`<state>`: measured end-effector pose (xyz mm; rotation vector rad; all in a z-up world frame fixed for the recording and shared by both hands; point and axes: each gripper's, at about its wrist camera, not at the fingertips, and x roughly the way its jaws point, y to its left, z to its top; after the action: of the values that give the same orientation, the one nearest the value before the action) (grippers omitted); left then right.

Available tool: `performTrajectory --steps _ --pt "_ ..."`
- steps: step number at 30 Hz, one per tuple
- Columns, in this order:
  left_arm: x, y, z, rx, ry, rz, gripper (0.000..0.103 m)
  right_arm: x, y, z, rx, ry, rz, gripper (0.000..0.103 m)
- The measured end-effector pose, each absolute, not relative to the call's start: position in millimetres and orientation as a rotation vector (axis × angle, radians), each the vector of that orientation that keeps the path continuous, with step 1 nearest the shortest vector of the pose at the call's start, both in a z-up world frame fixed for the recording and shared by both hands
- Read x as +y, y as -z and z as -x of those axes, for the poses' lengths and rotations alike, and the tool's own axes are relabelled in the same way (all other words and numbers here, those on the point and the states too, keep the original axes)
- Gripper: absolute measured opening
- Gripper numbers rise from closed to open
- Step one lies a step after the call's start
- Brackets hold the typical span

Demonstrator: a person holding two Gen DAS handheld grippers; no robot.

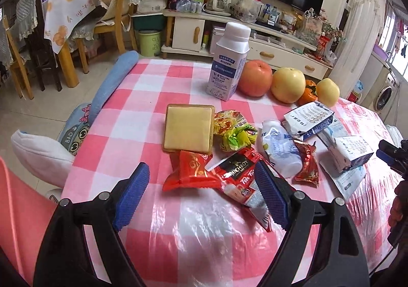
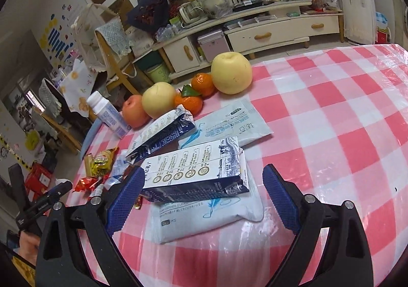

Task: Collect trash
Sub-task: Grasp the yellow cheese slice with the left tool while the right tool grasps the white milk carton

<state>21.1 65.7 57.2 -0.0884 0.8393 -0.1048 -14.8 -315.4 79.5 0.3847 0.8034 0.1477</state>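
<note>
Trash lies across the pink checked table (image 1: 158,231). My left gripper (image 1: 202,195) is open just above it, with a red snack wrapper (image 1: 191,172) and a red-and-black packet (image 1: 239,174) between its blue pads, untouched. Beyond them are a crumpled green-yellow wrapper (image 1: 234,131), a small white bottle (image 1: 280,151) on its side and a red sachet (image 1: 307,164). My right gripper (image 2: 202,201) is open too. A flattened white-and-blue carton (image 2: 196,172) lies between its fingers on a wipes pack (image 2: 204,218). A second carton (image 2: 163,131) and another wipes pack (image 2: 229,126) lie farther back.
A yellow square box (image 1: 188,128) sits mid-table and a tall white bottle (image 1: 228,62) stands behind it. An apple (image 1: 255,77), pears (image 1: 288,85) and tangerines (image 2: 202,84) line the far edge. Chairs, a green bin (image 1: 150,42) and a TV cabinet (image 1: 280,52) stand beyond the table.
</note>
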Motion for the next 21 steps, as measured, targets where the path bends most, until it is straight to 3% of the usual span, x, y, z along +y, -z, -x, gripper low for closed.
performTrajectory --steps 19,21 --pt "71 -31 -90 0.875 0.189 0.088 0.084 -298 -56 -21 0.843 -0.19 -0.309 0.093" --pt "70 -30 -93 0.872 0.208 0.092 0.08 -295 -55 -22 0.844 -0.199 -0.296 0.093"
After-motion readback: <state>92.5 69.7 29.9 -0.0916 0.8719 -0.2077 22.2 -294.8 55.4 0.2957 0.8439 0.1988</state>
